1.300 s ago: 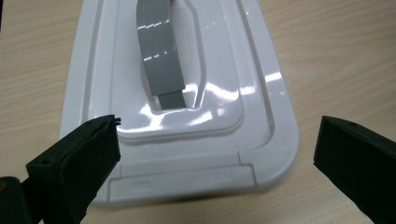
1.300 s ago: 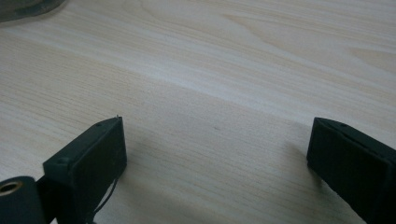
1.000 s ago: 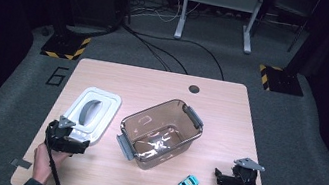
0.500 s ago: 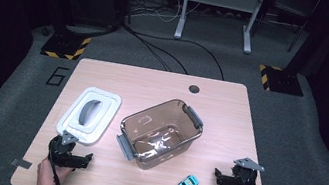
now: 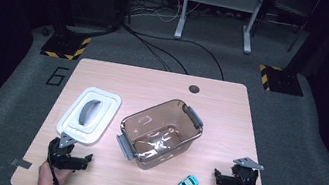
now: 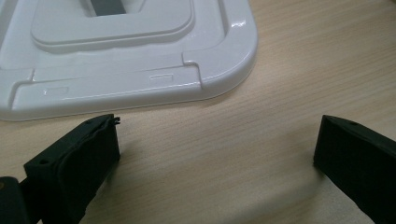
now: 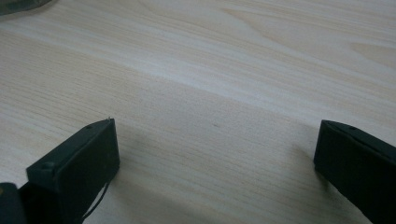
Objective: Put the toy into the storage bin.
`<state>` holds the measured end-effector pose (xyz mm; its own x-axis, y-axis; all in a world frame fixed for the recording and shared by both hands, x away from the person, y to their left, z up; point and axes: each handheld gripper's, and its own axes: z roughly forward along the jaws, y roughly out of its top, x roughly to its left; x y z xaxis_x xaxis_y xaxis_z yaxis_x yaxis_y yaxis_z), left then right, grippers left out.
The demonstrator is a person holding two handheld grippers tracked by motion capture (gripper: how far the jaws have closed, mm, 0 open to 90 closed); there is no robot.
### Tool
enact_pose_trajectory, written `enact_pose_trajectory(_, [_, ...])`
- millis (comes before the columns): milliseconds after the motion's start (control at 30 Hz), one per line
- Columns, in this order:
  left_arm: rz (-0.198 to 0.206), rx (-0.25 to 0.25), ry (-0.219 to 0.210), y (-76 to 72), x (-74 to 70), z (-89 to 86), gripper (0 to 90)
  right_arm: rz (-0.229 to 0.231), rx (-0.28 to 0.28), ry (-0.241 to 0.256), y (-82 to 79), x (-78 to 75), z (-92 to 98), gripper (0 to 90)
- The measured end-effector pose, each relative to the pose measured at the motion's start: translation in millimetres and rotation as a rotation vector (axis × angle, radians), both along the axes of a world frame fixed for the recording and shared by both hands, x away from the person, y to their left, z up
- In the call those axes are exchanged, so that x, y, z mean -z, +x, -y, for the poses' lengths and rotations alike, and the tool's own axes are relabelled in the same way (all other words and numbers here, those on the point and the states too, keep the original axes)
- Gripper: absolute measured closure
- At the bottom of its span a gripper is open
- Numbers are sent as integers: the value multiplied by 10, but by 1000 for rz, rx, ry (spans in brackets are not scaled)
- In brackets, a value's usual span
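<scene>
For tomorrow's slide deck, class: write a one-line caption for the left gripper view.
Open left gripper hovering over the wooden table, just short of the white lid.

Both forearms cut off by the bottom edge in the high view; just the hands visible behind the left tool (image 5: 69,157) and right tool (image 5: 234,177). White lid (image 6: 126,56) cropped at top and left in the left tool's view, its grey handle recess barely showing. Brown bin corner (image 7: 21,4) clipped at top left in the right tool's view, blurred. Small teal toy car (image 5: 188,183) too tiny for detail. Dark surroundings beyond the tabletop (image 5: 163,85) mostly unreadable.
</scene>
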<state>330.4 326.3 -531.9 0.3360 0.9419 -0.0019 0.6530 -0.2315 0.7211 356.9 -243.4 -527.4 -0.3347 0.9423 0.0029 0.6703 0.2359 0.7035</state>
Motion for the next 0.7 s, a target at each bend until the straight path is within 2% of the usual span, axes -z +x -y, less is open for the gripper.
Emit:
enact_pose_trajectory(267, [1, 0, 2, 1, 0, 2, 0, -17, -18, 32, -98, -33, -17, 0])
enact_pose_trajectory(467, [2, 1, 2, 3, 0, 4, 0, -2, -35, 74, -212, -163, -79, 0])
enact_pose_trajectory(567, [-1, 1, 1, 3, -2, 4, 0, 1, -78, 97, -284, -275, -183, 0])
enact_pose_trajectory(633, [-2, 1, 1, 3, -3, 5, 0, -2, -87, 101, -303, -297, -220, 0])
enact_pose_trajectory(700, [-1, 1, 1, 3, -2, 6, 0, -2, -119, 102, -338, -337, -315, 0])
